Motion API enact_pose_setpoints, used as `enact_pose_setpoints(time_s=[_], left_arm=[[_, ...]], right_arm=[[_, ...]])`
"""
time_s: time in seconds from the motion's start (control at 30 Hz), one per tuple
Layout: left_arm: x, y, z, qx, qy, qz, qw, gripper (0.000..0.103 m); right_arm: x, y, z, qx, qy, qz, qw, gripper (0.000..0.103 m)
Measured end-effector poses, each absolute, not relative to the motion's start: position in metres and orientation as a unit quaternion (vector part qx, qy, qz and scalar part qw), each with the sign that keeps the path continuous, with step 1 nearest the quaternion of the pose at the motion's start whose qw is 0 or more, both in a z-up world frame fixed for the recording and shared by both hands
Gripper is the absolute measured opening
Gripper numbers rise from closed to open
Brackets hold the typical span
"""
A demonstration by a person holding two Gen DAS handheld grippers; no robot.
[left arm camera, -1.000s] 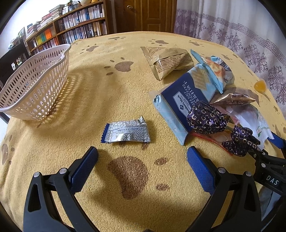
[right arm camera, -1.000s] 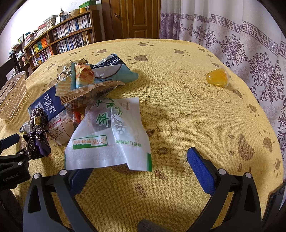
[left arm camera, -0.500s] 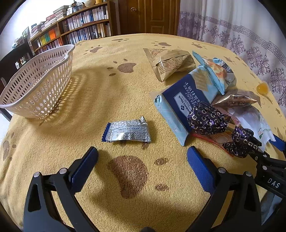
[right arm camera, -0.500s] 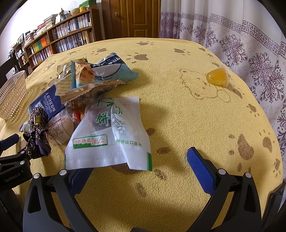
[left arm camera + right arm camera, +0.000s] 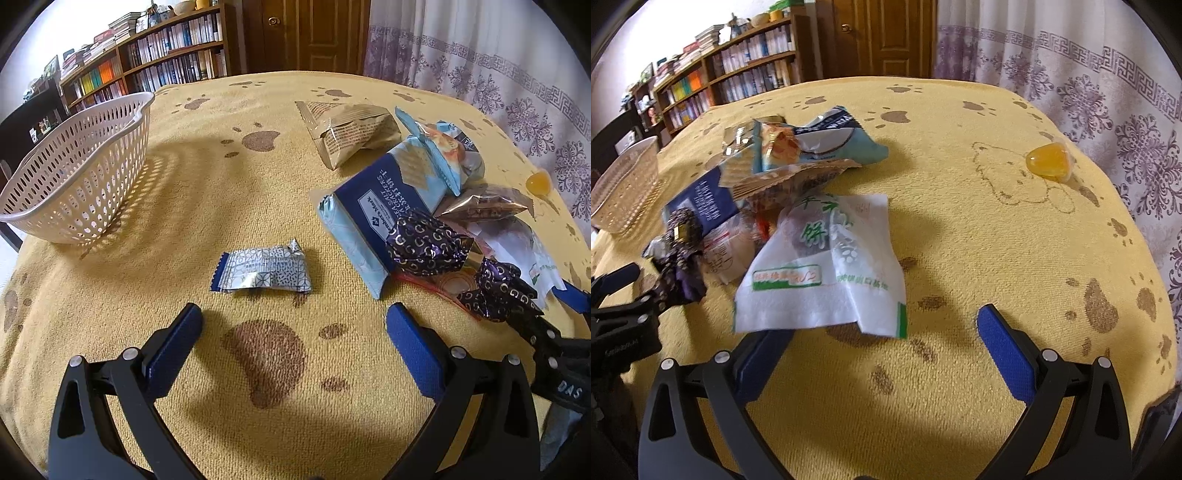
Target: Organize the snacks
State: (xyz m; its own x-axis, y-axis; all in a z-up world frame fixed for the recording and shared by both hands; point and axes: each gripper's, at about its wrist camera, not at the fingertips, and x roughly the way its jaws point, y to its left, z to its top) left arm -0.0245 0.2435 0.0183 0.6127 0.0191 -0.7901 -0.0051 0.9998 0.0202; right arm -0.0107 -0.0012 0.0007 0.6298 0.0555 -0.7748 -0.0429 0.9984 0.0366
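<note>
Your left gripper point(image 5: 293, 334) hangs with its blue pads spread wide and empty over the plush yellow paw-print cloth on the desk point(image 5: 229, 192). Just ahead lies a small crinkled silver-and-blue foil packet point(image 5: 263, 271), flat, with its long axis running left to right. A white perforated plastic basket point(image 5: 77, 173) sits well off to the left. Your right gripper point(image 5: 886, 334) is likewise spread apart, with its left pad touching the edge of a white-and-green snack bag point(image 5: 831, 269).

Table covering point(image 5: 207, 192): yellow terry cloth, brown paw prints (one bear outline). Bookshelf point(image 5: 162, 48): wooden, packed with books. Door point(image 5: 886, 37): brown, panelled. Curtain point(image 5: 1108, 85): white, purple floral pattern.
</note>
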Motion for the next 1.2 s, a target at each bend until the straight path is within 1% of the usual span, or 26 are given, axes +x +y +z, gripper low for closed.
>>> enact_pose_setpoints(time_s=[0.27, 0.47, 0.53, 0.67, 0.8, 0.97, 1.13, 1.2], left_arm=[[-0.026, 0.243, 0.019, 0.011, 0.438, 0.007, 0.899, 0.101], [-0.032, 0.238, 0.024, 0.028, 0.426, 0.009, 0.904, 0.101], [-0.034, 0.237, 0.027, 0.034, 0.422, 0.006, 0.906, 0.101], [-0.036, 0.237, 0.031, 0.034, 0.417, 0.0, 0.908, 0.101], [-0.039, 0.241, 0.04, 0.028, 0.408, -0.004, 0.913, 0.101], [-0.041, 0.246, 0.047, 0.021, 0.399, -0.006, 0.917, 0.101], [-0.041, 0.249, 0.05, 0.017, 0.396, -0.009, 0.918, 0.101], [-0.042, 0.25, 0.052, 0.016, 0.395, -0.009, 0.919, 0.101]], right_arm=[[-0.028, 0.004, 0.006, 0.002, 0.42, 0.071, 0.905, 0.098], [-0.036, -0.002, 0.011, 0.017, 0.413, 0.083, 0.907, 0.098], [-0.038, -0.005, 0.015, 0.024, 0.4, 0.085, 0.912, 0.098], [-0.038, -0.011, 0.02, 0.036, 0.381, 0.086, 0.92, 0.098], [-0.031, -0.018, 0.024, 0.057, 0.38, 0.092, 0.918, 0.098], [-0.02, -0.014, 0.03, 0.063, 0.379, 0.099, 0.918, 0.094], [-0.005, -0.003, 0.031, 0.057, 0.382, 0.099, 0.917, 0.093], [0.0, -0.001, 0.03, 0.058, 0.384, 0.097, 0.916, 0.091]])
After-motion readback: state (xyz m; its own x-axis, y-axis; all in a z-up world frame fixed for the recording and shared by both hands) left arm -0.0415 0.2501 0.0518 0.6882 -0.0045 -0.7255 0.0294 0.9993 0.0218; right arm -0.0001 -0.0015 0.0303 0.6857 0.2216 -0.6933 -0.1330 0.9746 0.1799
